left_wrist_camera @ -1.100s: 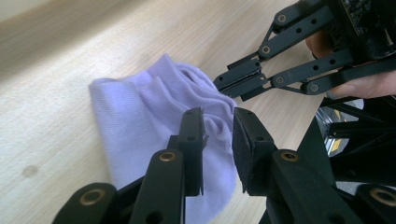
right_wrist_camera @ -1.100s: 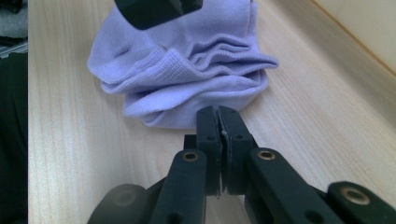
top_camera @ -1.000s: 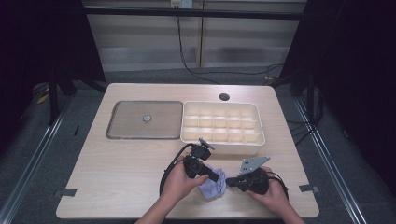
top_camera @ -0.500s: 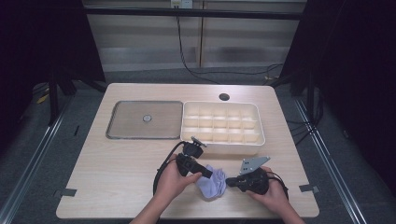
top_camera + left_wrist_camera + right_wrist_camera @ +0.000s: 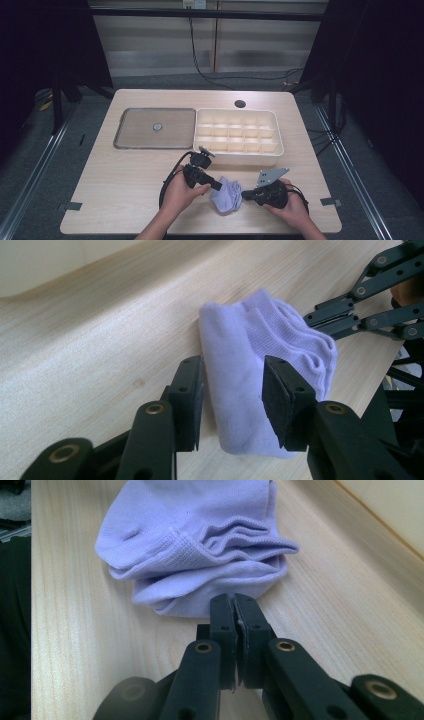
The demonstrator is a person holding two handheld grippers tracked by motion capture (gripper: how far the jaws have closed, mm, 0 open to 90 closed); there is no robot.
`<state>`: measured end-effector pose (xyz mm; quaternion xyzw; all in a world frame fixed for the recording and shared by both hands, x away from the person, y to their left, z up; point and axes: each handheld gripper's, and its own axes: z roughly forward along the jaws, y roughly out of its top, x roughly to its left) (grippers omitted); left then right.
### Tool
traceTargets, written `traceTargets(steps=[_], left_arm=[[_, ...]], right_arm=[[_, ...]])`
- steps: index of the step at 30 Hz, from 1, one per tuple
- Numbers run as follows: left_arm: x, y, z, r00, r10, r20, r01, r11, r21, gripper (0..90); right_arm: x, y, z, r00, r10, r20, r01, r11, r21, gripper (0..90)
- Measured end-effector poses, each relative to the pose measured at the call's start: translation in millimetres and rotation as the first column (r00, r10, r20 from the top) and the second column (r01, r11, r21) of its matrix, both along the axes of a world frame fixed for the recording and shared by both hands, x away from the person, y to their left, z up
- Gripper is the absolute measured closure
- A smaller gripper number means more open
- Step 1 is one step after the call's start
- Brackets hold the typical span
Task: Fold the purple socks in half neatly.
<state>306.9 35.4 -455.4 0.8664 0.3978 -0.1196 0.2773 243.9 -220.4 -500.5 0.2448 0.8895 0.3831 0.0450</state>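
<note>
Left gripper point(image 5: 230, 395) jaws just opening, astride folded lilac sock point(image 5: 260, 360) on tabletop point(image 5: 125, 175); right gripper point(image 5: 234, 605) closed at sock edge.

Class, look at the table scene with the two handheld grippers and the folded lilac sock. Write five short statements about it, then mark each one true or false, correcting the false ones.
1. The folded lilac sock lies on the wooden table. True.
2. The sock lies inside the compartment tray. False: it lies on the table in front of the tray.
3. The left gripper has its jaws apart, with the sock between them. True; they have just been opening.
4. The right gripper has its jaws wide open. False: they are shut, at the sock's edge.
5. The flat grey lid covers the tray. False: it lies beside it.
</note>
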Motion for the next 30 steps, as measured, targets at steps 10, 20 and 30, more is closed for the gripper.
traceTargets(steps=[10,20,30], left_arm=[[-0.4,0.4,-9.3,0.9995,0.001,-0.032,-0.001,1.0000,0.005,60.0],[-0.7,-0.6,-15.3,0.9987,0.017,-0.047,-0.017,0.9999,0.003,61.1],[-2.2,-3.6,-19.7,0.9976,0.011,-0.069,-0.011,0.9999,-0.002,63.8]], right_arm=[[0.1,-0.2,-0.1,1.0000,0.001,-0.001,-0.001,1.000,0.001,87.4],[-0.1,0.0,-0.2,1.0000,0.000,0.001,0.000,1.000,0.002,87.3],[-0.4,0.4,-0.1,1.0000,0.001,0.002,-0.001,1.000,0.001,87.2]])
